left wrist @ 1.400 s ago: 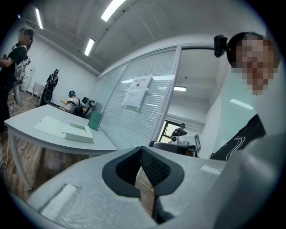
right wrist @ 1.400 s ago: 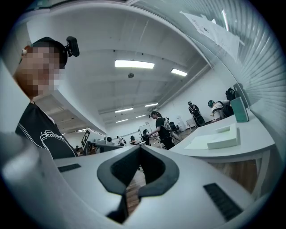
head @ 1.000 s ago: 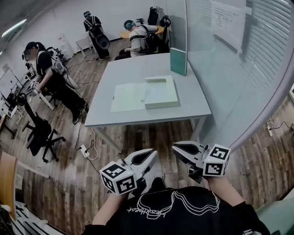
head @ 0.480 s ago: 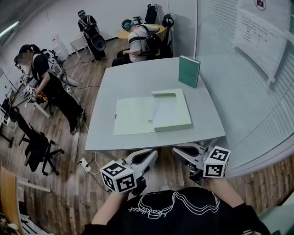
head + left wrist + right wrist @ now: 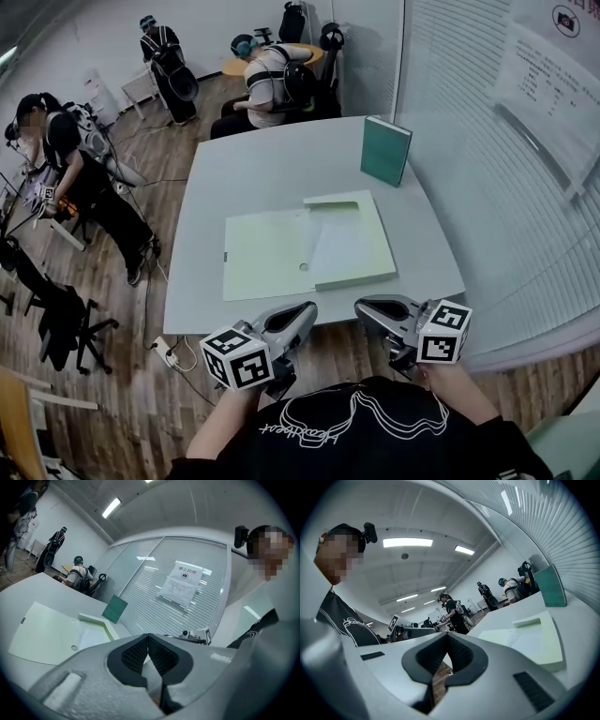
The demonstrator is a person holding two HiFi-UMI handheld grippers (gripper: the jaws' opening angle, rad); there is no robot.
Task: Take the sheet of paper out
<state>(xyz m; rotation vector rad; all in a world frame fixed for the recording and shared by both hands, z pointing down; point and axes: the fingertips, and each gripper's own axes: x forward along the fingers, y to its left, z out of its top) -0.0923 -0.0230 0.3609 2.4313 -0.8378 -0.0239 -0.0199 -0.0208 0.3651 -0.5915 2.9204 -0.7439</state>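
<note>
not started: paper (image 5: 330,248) lies in open folder (image 5: 361,272) on table (image 5: 262,169); left claw (image 5: 306,314) and right claw (image 5: 367,308) pressed together, empty, short of it.

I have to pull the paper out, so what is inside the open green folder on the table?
A white sheet lies in the right half of the pale green folder, its far end seemingly tucked under a green flap. Anything beneath the sheet is covered.
</note>
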